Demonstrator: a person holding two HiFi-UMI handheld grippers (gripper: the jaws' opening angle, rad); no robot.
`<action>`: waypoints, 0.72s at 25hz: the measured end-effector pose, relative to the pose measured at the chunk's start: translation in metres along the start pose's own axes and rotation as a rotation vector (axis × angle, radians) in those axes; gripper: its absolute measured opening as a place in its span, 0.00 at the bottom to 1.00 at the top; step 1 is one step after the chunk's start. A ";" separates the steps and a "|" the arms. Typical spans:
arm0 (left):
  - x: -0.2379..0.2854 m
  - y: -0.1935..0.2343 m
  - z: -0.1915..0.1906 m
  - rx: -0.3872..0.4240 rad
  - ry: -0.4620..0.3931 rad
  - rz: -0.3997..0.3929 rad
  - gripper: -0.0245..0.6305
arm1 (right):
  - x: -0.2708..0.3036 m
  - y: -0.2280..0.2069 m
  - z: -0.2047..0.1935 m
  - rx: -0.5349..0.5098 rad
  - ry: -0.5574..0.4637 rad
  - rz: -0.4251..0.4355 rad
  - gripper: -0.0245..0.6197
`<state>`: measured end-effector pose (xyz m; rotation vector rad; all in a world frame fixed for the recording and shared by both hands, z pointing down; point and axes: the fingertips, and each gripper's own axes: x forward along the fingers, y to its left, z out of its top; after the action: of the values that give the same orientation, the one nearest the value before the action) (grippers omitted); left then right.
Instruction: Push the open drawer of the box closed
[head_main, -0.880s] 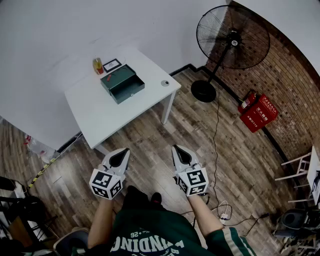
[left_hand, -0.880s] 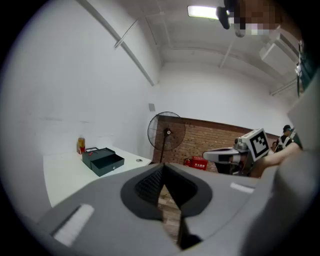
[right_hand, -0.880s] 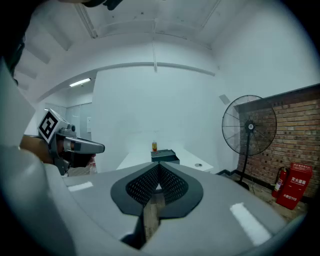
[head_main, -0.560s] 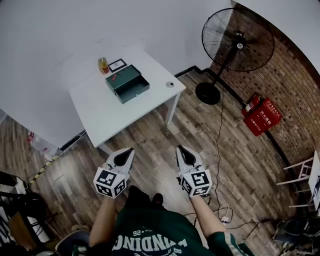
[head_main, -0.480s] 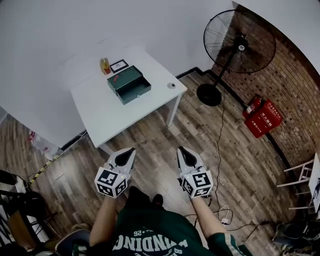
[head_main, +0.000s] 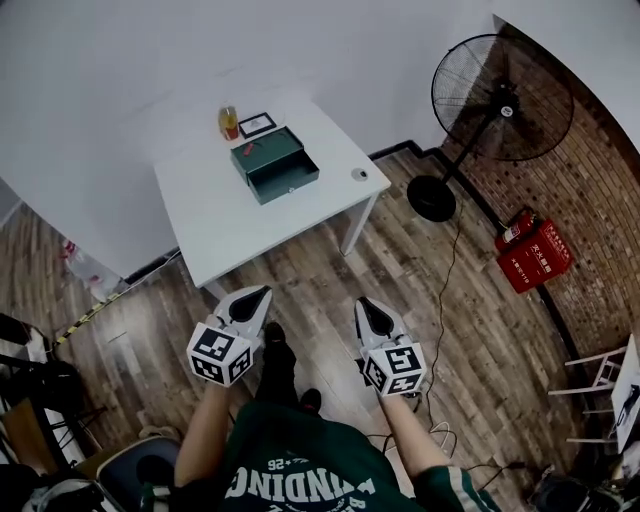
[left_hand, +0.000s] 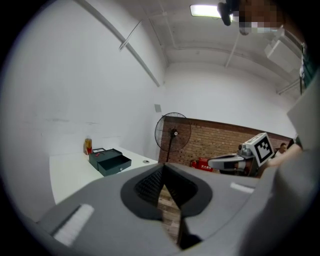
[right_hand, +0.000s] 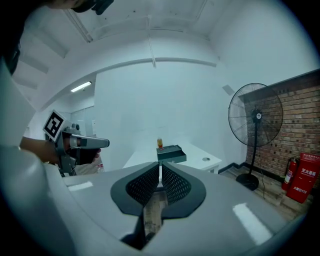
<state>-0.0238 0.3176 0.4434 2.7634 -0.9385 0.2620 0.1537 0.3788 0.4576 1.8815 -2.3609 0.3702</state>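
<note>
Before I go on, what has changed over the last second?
The head view has swung left: the table, box and fan sit further right in it. One shoe has come forward between the left gripper and right gripper, mid-step. Nothing was grasped or let go. The drawer is still open; both grippers stay shut, empty, short of the table.

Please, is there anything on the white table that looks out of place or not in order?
Only the dark green box: its drawer stands pulled out toward the front of the table. Nothing looks spilled, tipped or broken; the bottle behind the box stands upright.
</note>
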 end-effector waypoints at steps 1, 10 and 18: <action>0.003 0.006 0.001 -0.002 0.000 0.003 0.12 | 0.008 0.000 0.000 -0.001 0.006 0.004 0.04; 0.073 0.077 0.019 -0.003 -0.001 0.008 0.12 | 0.112 -0.020 0.018 -0.005 0.030 0.036 0.04; 0.151 0.167 0.044 0.000 0.031 -0.035 0.12 | 0.231 -0.039 0.055 -0.007 0.042 0.026 0.04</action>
<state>-0.0050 0.0897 0.4600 2.7642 -0.8810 0.2983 0.1417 0.1384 0.4621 1.8236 -2.3580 0.4001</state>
